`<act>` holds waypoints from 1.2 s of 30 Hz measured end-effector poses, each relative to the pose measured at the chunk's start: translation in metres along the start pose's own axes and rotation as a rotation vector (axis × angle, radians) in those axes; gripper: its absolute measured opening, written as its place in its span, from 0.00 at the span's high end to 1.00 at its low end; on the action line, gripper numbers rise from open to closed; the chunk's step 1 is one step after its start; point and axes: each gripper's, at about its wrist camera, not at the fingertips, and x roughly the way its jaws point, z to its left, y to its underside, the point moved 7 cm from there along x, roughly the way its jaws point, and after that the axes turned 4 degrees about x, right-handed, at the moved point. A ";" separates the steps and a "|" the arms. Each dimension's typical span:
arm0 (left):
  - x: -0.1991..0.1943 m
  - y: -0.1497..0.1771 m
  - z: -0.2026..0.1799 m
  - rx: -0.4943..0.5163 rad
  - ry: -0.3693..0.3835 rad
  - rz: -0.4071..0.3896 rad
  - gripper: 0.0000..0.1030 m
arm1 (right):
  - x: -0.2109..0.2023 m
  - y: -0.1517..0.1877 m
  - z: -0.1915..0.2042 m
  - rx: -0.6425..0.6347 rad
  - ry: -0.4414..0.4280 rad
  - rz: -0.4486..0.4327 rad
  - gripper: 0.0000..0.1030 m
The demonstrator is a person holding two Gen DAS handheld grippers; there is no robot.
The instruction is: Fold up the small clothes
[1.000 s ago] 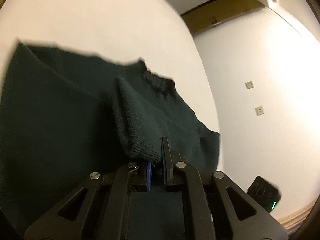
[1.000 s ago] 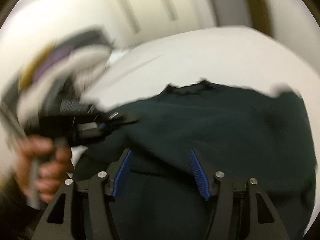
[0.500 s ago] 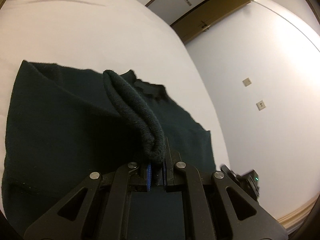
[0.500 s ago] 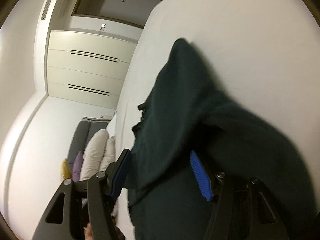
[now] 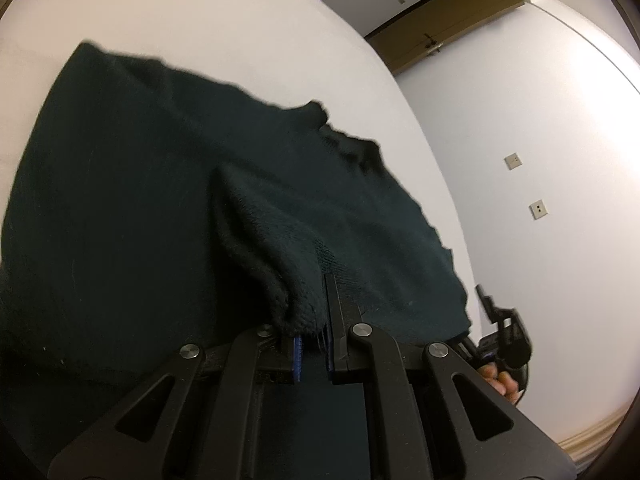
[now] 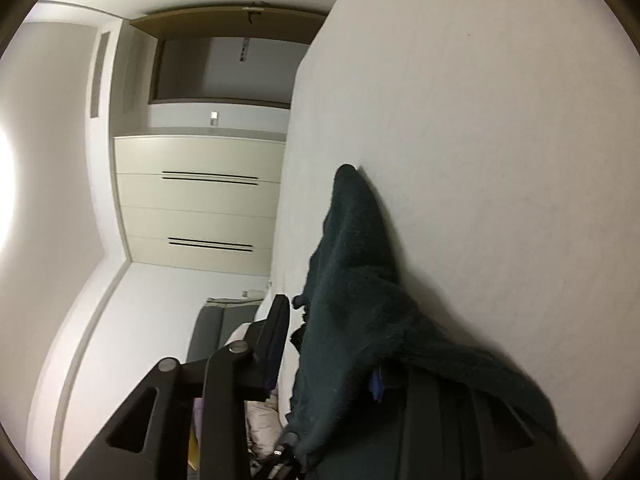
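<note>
sweater [image 5: 152, 208] fold now lower, flatter

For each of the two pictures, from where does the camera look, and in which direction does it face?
Left wrist: sits on the left gripper, looks along its fingers across the dark green sweater on the white bed toward a door; the gripper pinches a fold; the person's right hand shows.
Right wrist: sits on the right gripper, rolled sideways, looks past the sweater toward the wardrobe; jaws apart.
Shared: sweater and bed.
</note>
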 end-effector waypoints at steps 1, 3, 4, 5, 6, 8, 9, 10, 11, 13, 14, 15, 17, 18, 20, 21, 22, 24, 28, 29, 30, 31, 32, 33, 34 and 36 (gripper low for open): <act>0.003 0.002 0.003 0.002 0.002 0.004 0.93 | 0.001 0.001 0.001 -0.001 0.004 -0.001 0.63; 0.008 0.003 0.007 0.005 0.007 0.008 0.93 | 0.005 0.006 0.005 0.001 0.013 0.002 0.56; 0.009 0.003 0.008 0.010 0.007 0.007 0.93 | 0.005 0.009 0.007 0.001 0.011 0.003 0.49; 0.010 0.005 0.009 0.017 0.002 0.009 0.93 | 0.005 0.013 0.009 -0.001 0.009 0.004 0.46; 0.011 0.004 0.010 0.024 -0.004 0.009 0.93 | 0.007 0.018 0.012 -0.006 0.008 0.008 0.40; 0.010 0.004 0.006 0.041 -0.015 0.006 0.93 | 0.011 0.024 0.015 -0.020 0.025 0.020 0.39; 0.008 0.002 0.005 0.047 -0.020 0.005 0.93 | 0.011 0.025 0.015 -0.020 0.035 0.025 0.39; 0.008 0.001 0.006 0.055 -0.027 0.006 0.93 | 0.005 0.025 0.015 -0.020 0.040 0.030 0.39; 0.006 -0.001 0.006 0.058 -0.033 0.004 0.93 | 0.007 0.027 0.016 -0.025 0.056 0.040 0.39; 0.003 -0.006 0.007 0.058 -0.043 -0.010 0.93 | 0.013 0.029 0.018 -0.044 0.102 0.061 0.39; 0.000 -0.008 0.007 0.058 -0.044 -0.014 0.93 | 0.014 0.031 0.018 -0.064 0.122 0.071 0.39; -0.001 -0.008 0.008 0.059 -0.045 -0.012 0.93 | 0.014 0.032 0.017 -0.082 0.138 0.074 0.40; 0.000 -0.004 0.011 0.064 -0.059 0.004 0.93 | 0.013 0.031 0.010 -0.082 0.153 0.067 0.43; -0.003 -0.002 0.013 0.065 -0.061 0.005 0.93 | 0.012 0.030 0.006 -0.064 0.152 0.064 0.45; -0.002 -0.001 0.018 0.049 -0.053 0.000 0.90 | 0.010 0.030 0.002 -0.049 0.136 0.068 0.46; -0.002 -0.002 0.020 0.033 -0.044 0.000 0.90 | 0.010 0.031 0.001 -0.048 0.137 0.075 0.46; -0.005 -0.001 0.022 0.025 -0.038 0.004 0.90 | 0.009 0.032 0.001 -0.047 0.149 0.089 0.45; -0.006 -0.001 0.022 0.035 -0.037 0.017 0.90 | 0.002 0.036 0.003 -0.029 0.179 0.126 0.43; -0.005 -0.001 0.023 0.021 -0.028 0.030 0.90 | -0.048 0.030 0.021 0.014 0.157 0.054 0.41; -0.005 -0.002 0.022 0.020 -0.031 0.032 0.90 | -0.055 0.026 0.027 0.001 0.158 0.032 0.41; -0.004 -0.001 0.022 0.025 -0.039 0.034 0.90 | -0.062 0.022 0.034 -0.017 0.164 0.004 0.41; -0.003 -0.001 0.021 0.032 -0.049 0.037 0.90 | -0.067 0.017 0.042 -0.036 0.171 -0.022 0.41; -0.003 -0.001 0.020 0.036 -0.055 0.037 0.90 | -0.066 0.014 0.051 -0.068 0.162 -0.033 0.41; -0.004 -0.001 0.020 0.037 -0.058 0.038 0.90 | -0.061 0.015 0.057 -0.083 0.153 -0.023 0.41; -0.004 -0.001 0.020 0.033 -0.058 0.039 0.90 | -0.052 0.017 0.061 -0.094 0.146 0.001 0.41; -0.004 -0.001 0.021 0.027 -0.055 0.042 0.90 | -0.023 0.029 0.070 -0.130 0.121 0.074 0.41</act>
